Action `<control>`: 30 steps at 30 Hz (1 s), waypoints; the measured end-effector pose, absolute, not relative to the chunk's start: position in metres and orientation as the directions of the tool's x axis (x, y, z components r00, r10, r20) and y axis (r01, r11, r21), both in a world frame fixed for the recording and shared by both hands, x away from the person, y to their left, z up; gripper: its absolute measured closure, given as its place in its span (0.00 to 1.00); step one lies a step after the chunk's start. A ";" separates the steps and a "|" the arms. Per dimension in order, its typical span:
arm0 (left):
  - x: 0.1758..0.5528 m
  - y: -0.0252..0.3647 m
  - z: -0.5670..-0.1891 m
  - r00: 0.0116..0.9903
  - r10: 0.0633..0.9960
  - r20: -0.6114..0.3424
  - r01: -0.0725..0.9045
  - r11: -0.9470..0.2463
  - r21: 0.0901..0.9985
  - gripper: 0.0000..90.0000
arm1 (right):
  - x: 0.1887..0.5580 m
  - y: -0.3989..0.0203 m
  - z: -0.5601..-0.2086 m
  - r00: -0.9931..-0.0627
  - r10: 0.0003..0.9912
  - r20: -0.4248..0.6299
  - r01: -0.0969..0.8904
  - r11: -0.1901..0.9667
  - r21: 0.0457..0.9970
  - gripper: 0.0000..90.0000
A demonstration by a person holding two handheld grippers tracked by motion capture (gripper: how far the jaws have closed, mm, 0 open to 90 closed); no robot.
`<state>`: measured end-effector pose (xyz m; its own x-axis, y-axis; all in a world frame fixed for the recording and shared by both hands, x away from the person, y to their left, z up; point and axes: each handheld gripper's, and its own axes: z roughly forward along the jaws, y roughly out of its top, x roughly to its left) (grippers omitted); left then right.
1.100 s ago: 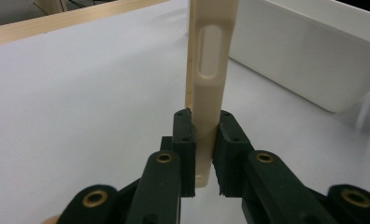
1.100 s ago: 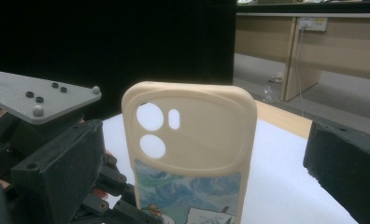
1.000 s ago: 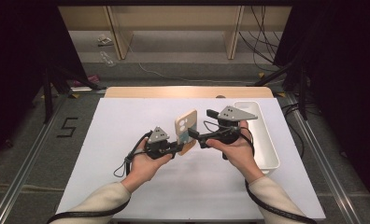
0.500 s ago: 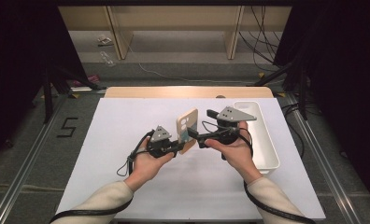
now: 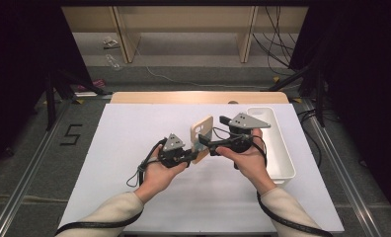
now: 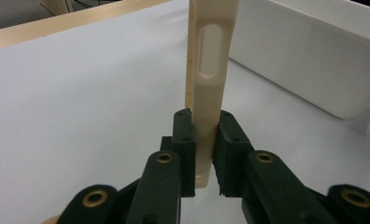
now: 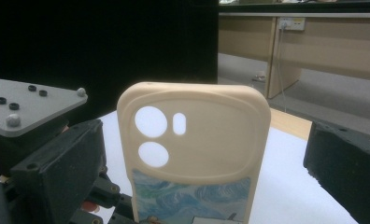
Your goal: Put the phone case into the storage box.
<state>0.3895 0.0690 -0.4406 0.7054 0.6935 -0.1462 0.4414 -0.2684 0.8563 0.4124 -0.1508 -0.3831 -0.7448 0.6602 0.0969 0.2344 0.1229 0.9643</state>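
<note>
Change since earlier: almost nothing is moving; both hands are staying above the middle of the table (image 5: 109,148), and the phone case (image 5: 202,133) is standing upright as it was a second ago.
Left gripper: the left gripper (image 6: 205,140) is pinching the lower edge of the case between its two black pads, and the case is rising straight up from the jaws.
Right gripper: the right gripper (image 5: 203,146) is reaching toward the case from the right; its jaws are standing wide on both sides of the case in its own view, not pressing it.
Place: the case is being held in the air over the white table top, near the white tray (image 5: 282,148) but apart from it.
Handling: it is probably light, thin and a little flexible, like soft rubbery plastic, so the grip should not slip easily; holding on the thick rim, away from the cut-outs, seems the safest.
Look: the case is showing a cream colour, rounded corners, two round lens holes and one small oval hole (image 7: 179,123), a long slot in the side, and a blue-green painted picture (image 7: 192,198) low down.
</note>
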 end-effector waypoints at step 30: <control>0.385 0.053 -0.441 0.725 0.674 -0.144 0.436 -0.286 0.853 0.89 | 0.412 -0.148 -0.386 -0.729 0.678 0.095 0.240 0.123 0.963 0.00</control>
